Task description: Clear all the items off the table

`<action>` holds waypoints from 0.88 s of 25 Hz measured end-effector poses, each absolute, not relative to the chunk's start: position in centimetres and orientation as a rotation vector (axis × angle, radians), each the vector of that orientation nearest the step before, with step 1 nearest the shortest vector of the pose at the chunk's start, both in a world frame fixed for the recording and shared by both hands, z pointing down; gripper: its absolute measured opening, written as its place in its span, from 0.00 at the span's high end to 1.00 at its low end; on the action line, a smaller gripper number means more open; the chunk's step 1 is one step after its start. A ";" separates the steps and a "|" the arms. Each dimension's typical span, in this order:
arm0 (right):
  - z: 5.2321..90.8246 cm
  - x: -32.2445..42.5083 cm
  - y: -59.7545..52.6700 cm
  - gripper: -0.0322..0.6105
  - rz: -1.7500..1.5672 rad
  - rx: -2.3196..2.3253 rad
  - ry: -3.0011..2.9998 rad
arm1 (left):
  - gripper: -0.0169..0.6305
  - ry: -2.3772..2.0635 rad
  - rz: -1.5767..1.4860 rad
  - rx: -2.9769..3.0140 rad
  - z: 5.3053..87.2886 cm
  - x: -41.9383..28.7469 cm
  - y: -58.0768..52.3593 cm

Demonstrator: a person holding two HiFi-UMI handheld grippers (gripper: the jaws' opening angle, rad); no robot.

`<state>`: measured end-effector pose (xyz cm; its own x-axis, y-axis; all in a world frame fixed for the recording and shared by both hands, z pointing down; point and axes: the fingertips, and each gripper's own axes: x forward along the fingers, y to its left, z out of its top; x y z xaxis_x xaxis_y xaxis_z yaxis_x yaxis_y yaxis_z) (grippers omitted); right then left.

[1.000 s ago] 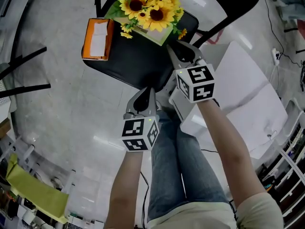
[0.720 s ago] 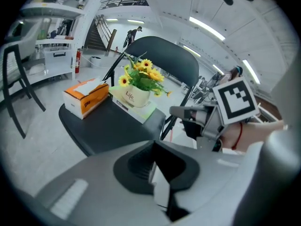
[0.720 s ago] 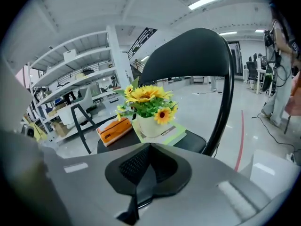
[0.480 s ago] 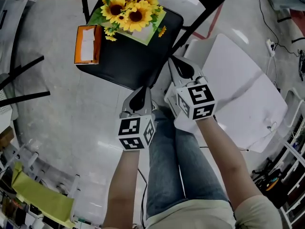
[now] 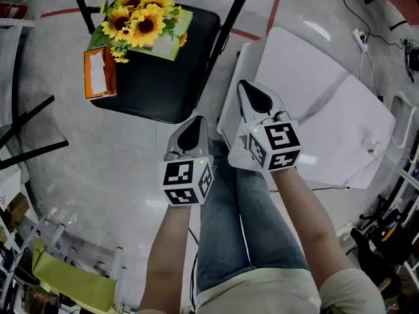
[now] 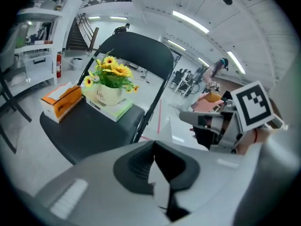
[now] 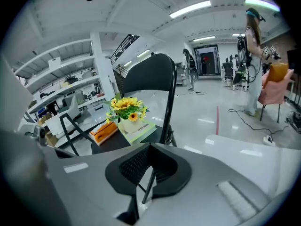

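Observation:
A pot of sunflowers [image 5: 137, 21] stands on a green book [image 5: 171, 41] on the black chair seat [image 5: 157, 87], with an orange tissue box [image 5: 99, 74] beside it. The white table [image 5: 327, 116] at the right has nothing on its visible top. My left gripper [image 5: 190, 131] is shut and empty, hanging just off the seat's front edge. Shut and empty too, my right gripper [image 5: 252, 95] hovers over the table's left edge. The left gripper view shows its closed jaws, the sunflowers [image 6: 113, 72] and the tissue box [image 6: 61, 100]. In the right gripper view the sunflowers [image 7: 127, 107] sit beyond closed jaws.
The chair's backrest [image 7: 150, 79] rises behind the flowers. Black tripod legs [image 5: 33, 123] cross the floor at the left. Cables [image 5: 366, 38] and shelving lie at the right. A person [image 7: 251, 55] stands far off near a pink chair [image 7: 277, 84]. My jeans-clad legs [image 5: 242, 221] are below.
Both grippers have drawn back from the chair; the right one left the book's edge and now hangs over the white table's edge. The chair's items have stayed put.

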<state>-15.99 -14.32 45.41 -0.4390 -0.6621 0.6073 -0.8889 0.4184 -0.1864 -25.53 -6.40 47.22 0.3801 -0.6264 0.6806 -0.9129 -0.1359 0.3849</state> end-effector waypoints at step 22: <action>43.0 5.3 -8.8 0.95 0.778 1.703 -2.082 | 0.96 -1.148 0.564 2.012 45.2 -8.4 -6.2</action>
